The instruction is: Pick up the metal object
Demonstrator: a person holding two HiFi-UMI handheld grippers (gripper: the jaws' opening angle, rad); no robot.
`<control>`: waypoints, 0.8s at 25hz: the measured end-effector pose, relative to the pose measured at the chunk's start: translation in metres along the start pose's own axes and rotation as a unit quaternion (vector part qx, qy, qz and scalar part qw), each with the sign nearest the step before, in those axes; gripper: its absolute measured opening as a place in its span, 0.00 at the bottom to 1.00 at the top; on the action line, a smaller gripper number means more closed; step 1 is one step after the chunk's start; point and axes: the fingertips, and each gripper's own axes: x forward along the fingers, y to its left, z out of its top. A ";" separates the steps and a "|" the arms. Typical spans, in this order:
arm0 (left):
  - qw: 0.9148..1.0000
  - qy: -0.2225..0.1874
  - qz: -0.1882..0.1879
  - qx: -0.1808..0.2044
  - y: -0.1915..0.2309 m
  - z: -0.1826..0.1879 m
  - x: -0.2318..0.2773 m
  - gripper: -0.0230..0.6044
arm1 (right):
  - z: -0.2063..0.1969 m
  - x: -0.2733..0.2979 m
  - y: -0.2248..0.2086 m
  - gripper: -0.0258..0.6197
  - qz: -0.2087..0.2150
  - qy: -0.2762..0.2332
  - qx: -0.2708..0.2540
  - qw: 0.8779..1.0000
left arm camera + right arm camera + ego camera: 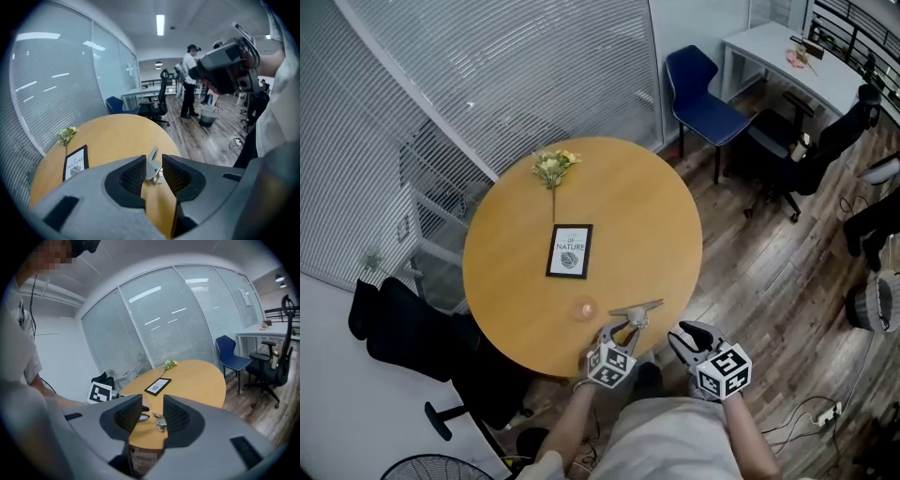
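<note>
On the round wooden table [628, 202] the metal object [639, 310] lies ungripped between the parted jaws of our left gripper [622, 333]; our right gripper [691, 336] hovers nearby, open and empty.

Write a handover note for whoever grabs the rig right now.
Left gripper: open, at the near edge of the table. The metal object shows in the gap between its jaws, and the pads are not pressing on it.
Right gripper: open, empty, held off the table edge to the right.
Done: left gripper lined up on the object, which lies on the table.
Left to do: close on it and lift.
</note>
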 end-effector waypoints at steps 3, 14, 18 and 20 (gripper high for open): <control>0.999 0.019 -0.020 0.037 0.000 -0.008 0.017 0.19 | 0.006 0.005 -0.005 0.23 -0.016 -0.013 0.017 1.000; 0.974 0.100 -0.056 0.198 -0.010 -0.045 0.074 0.22 | -0.020 0.015 -0.010 0.23 -0.050 0.011 0.030 0.998; 0.966 0.116 -0.045 0.227 -0.009 -0.049 0.086 0.22 | -0.024 0.015 -0.012 0.23 -0.056 0.014 0.033 0.998; 0.962 0.120 -0.040 0.244 -0.009 -0.051 0.089 0.22 | -0.026 0.014 -0.011 0.23 -0.059 0.014 0.036 0.998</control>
